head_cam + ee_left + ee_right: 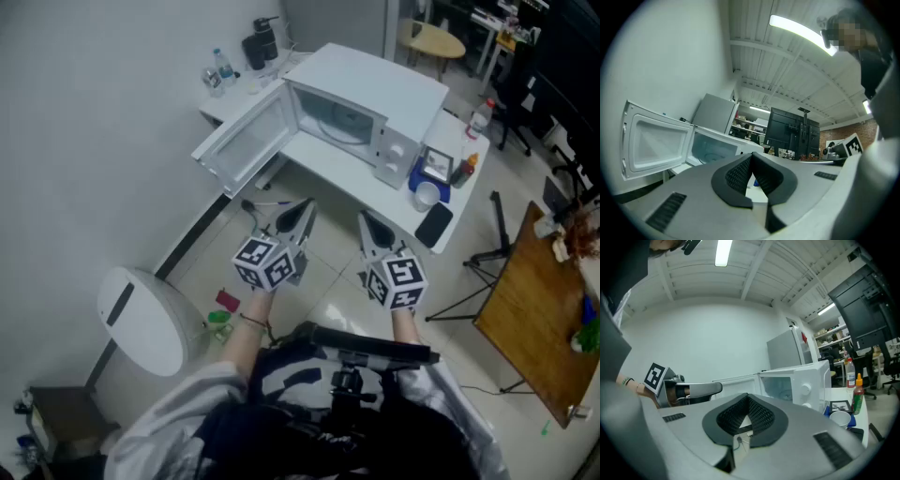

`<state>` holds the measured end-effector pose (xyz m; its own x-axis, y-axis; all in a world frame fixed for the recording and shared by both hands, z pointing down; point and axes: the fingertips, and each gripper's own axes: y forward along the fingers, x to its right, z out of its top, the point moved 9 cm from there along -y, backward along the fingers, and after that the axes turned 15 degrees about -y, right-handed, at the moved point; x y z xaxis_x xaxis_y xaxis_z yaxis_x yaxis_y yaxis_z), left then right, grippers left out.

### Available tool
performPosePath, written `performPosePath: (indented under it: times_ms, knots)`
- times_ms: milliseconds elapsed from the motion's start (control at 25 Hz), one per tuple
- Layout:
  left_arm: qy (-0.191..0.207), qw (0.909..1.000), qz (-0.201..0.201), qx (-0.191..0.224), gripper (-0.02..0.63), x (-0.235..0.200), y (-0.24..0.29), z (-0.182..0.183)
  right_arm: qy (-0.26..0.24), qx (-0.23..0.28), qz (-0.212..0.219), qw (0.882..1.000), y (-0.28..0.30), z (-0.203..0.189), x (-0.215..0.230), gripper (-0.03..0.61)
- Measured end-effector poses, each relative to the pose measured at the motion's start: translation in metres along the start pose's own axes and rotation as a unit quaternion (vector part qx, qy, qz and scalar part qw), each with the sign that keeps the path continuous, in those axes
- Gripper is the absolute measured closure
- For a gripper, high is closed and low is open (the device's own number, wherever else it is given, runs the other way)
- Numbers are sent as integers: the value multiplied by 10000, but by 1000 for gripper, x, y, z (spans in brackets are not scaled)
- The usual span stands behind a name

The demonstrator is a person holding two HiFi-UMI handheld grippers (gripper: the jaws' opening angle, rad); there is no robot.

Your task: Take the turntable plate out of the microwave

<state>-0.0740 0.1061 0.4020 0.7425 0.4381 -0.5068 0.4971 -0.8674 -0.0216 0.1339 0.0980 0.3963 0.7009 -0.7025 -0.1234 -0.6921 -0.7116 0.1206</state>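
Observation:
A white microwave (pixel 361 108) stands on a white table (pixel 328 169) with its door (pixel 246 141) swung wide open to the left. The glass turntable plate (pixel 343 123) lies inside the cavity, dimly seen as the plate (pixel 708 157) in the left gripper view. Both grippers hover in front of the table, well short of the microwave. My left gripper (pixel 298 219) is shut with nothing in it, its tips (pixel 751 157) meeting. My right gripper (pixel 373 228) is shut and empty too, its tips (pixel 747 397) aimed toward the microwave (pixel 801 383).
To the microwave's right on the table are a framed picture on a blue box (pixel 434 170), a cup (pixel 427 195), a dark phone (pixel 433 225) and sauce bottles (pixel 856 380). A black kettle (pixel 262 43) stands at the back left. A white bin (pixel 142 321) is on the floor, and a wooden table (pixel 544 319) stands at the right.

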Motion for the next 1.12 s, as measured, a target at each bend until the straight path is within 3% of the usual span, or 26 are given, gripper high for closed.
performPosePath:
  times_ms: [440,600,920,1120]
  knots:
    - [-209,9992,289,-200,607,-8,37,-16,116,-136,113,9998,-7,-19,23,584]
    - [-384,9984,170,-391,607,-28,67,-17,242,-241,-1,9994,7,-28,40,584]
    - [-571,9951,-94,-803,607,-101,128,-1,433,-369,-249,9981,80,-35,55,583]
    - [-877,9860,-257,-1393,606,-158,167,7,649,-541,-489,9952,138,-38,61,584]
